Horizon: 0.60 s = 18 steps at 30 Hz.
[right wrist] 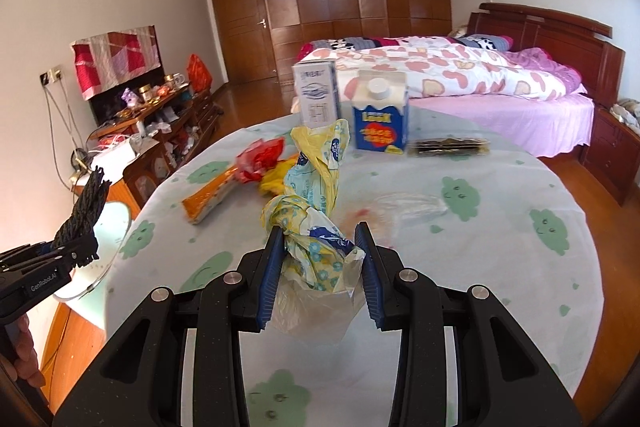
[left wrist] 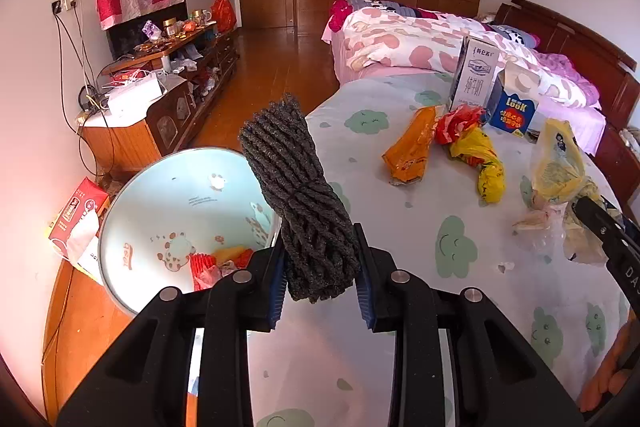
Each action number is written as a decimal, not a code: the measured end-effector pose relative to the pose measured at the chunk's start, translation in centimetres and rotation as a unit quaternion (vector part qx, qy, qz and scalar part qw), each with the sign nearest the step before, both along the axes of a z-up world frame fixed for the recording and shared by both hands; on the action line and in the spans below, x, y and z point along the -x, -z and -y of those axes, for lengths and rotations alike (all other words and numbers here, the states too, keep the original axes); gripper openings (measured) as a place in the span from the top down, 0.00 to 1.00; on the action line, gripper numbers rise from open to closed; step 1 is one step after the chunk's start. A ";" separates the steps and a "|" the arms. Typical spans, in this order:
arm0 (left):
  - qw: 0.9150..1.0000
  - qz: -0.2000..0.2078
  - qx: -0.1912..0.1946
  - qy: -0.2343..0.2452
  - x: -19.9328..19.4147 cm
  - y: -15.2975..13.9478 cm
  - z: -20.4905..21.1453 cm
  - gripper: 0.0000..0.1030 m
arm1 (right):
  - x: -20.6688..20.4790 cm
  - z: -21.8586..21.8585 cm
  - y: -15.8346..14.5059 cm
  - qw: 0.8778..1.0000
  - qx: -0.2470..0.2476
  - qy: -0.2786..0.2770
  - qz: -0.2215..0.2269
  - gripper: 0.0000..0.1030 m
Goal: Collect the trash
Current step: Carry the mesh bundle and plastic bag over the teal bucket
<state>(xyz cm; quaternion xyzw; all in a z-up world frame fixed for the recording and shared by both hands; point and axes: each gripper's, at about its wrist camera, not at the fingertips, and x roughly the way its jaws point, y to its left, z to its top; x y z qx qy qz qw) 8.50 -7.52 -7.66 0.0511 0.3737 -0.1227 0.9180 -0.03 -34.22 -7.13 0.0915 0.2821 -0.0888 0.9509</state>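
My left gripper is shut on a dark grey bundle of rope, held upright just right of the pale blue trash bin, which holds red and yellow wrappers. It also shows in the right wrist view with the rope beside the bin. My right gripper is shut on a crumpled yellow and blue plastic bag above the table; the bag also shows in the left wrist view. An orange wrapper and a red and yellow wrapper lie on the table.
A round table with a green cloud cloth carries a white milk carton, a blue carton, a dark flat packet and a clear bag. A bed stands behind, a cluttered cabinet at left.
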 end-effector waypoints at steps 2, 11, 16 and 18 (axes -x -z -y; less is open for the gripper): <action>1.000 0.003 -0.006 -0.006 0.1 0.1 -0.6 0.72 | -0.3 -1.1 0.0 1.000 0.000 -0.012 -0.001 0.64; 0.999 0.003 -0.014 -0.035 0.0 0.3 -4.0 0.72 | -1.7 -5.5 0.0 0.998 -0.004 -0.055 -0.005 0.64; 0.999 0.001 -0.011 -0.053 -0.2 0.3 -6.0 0.72 | -2.5 -7.6 0.0 0.997 -0.004 -0.075 -0.008 0.64; 0.998 0.001 -0.011 -0.061 -0.3 0.3 -6.9 0.72 | -3.0 -8.6 0.0 0.996 -0.002 -0.085 -0.009 0.64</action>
